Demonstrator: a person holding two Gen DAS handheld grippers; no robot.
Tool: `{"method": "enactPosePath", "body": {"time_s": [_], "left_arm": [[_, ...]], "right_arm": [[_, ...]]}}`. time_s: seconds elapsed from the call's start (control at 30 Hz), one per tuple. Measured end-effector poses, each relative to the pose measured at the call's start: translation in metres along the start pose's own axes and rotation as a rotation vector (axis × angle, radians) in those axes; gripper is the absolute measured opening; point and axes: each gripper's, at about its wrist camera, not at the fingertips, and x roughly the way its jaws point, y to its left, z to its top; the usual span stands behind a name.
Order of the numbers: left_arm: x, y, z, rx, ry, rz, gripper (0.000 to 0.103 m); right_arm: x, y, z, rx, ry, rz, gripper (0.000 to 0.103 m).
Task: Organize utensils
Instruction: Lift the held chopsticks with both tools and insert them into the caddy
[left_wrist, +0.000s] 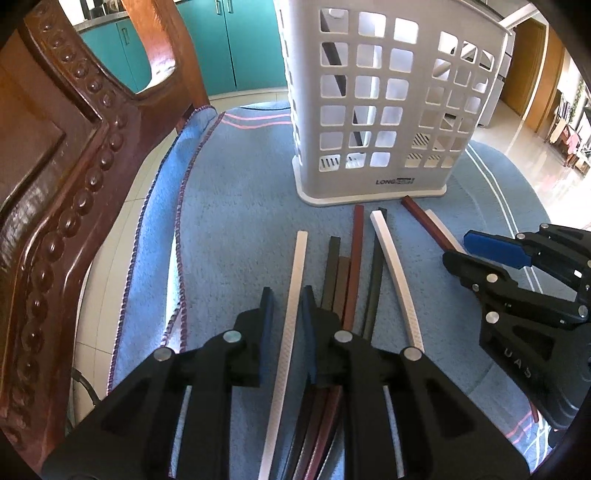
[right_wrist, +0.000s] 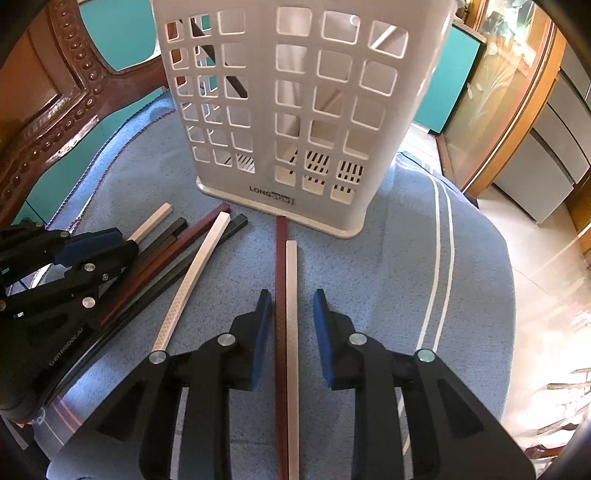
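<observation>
Sorting is barely progressing: perhaps two chopsticks are standing in the white holder (right_wrist: 280, 110), roughly eight chopsticks (left_wrist: 354, 266) are still lying on the towel-covered surface (left_wrist: 229, 206), while the left gripper (left_wrist: 288, 306) is straddling a white chopstick (left_wrist: 295, 295) and the right gripper (right_wrist: 291, 306) a maroon-and-white pair (right_wrist: 288, 295), both with jaws narrowly parted and apparently not yet clamping.

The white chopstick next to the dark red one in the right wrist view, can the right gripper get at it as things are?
Probably yes. The white chopstick lies between the right gripper's open jaws, but the dark red chopstick touching it would likely be caught too.
</observation>
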Motion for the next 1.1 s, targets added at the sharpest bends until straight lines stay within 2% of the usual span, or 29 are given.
{"method": "enactPosePath", "body": {"time_s": [0.1,0.17,0.27,0.4,0.6,0.67,0.77,0.9,1.07,1.1], "left_arm": [[0.006,0.002,0.005,-0.001,-0.001,-0.001,0.017],[0.005,0.002,0.005,-0.004,0.000,-0.015,0.012],[0.010,0.004,0.006,-0.008,-0.003,-0.017,0.009],[0.007,0.006,0.007,-0.020,-0.018,-0.019,0.009],[-0.017,0.012,0.009,-0.042,-0.088,-0.036,0.009],[-0.030,0.016,0.009,-0.050,-0.120,-0.043,0.009],[-0.063,0.021,0.008,-0.056,-0.196,-0.060,0.008],[-0.115,0.022,0.008,-0.084,-0.319,-0.082,0.008],[-0.170,0.025,0.006,-0.121,-0.448,-0.106,0.008],[-0.180,0.025,0.007,-0.123,-0.470,-0.112,0.008]], "right_arm": [[0.006,-0.001,0.004,-0.004,-0.003,-0.001,0.025],[0.006,0.000,0.004,-0.003,-0.002,0.031,0.015],[0.003,0.002,0.002,-0.007,-0.009,0.024,0.013],[-0.002,0.000,0.001,0.012,-0.014,0.072,0.013],[-0.029,-0.001,0.002,0.009,-0.071,0.104,0.012],[-0.043,-0.004,0.003,0.013,-0.089,0.129,0.012],[-0.076,-0.016,0.007,0.030,-0.132,0.222,0.012],[-0.134,-0.036,0.008,0.047,-0.235,0.318,0.012],[-0.194,-0.057,0.007,0.054,-0.362,0.379,0.012],[-0.206,-0.063,0.007,0.061,-0.388,0.387,0.007]]}}
